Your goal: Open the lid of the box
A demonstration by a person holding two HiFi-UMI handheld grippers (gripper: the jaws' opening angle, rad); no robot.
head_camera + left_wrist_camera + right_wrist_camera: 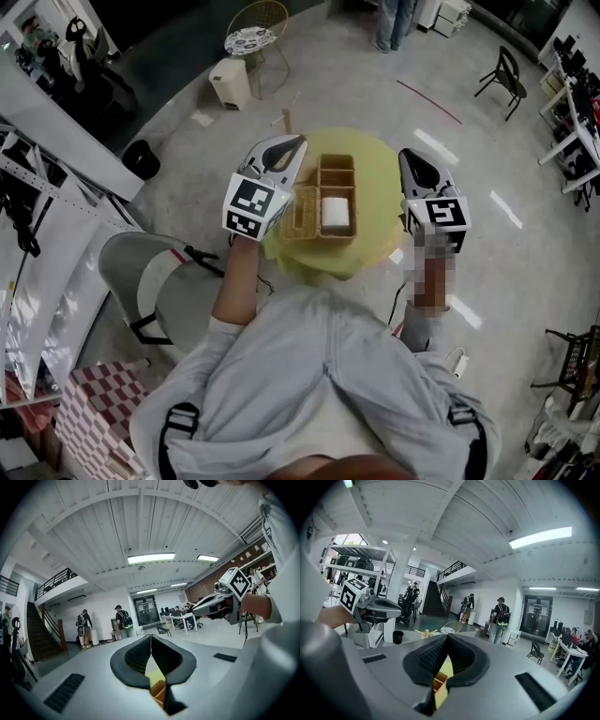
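Observation:
A wicker box (337,172) with several compartments stands on a small round yellow table (375,159). Its woven lid (300,214) is swung out to the left side, and a white block (336,214) sits in the near compartment. My left gripper (300,141) is held above the box's left edge, jaws shut and empty. On the other side, my right gripper (405,153) hovers off the table's right rim, shut on nothing. Both point far forward and upward. A sliver of wicker (158,691) shows below the left gripper's (151,641) closed jaws, and another sliver of wicker (437,684) below the right gripper (446,637).
A grey chair (155,281) stands close at the left. Farther off are a white bin (230,82), a wire stool (258,28), a black bin (141,159) and a black chair (503,70). People (123,620) stand by the far wall.

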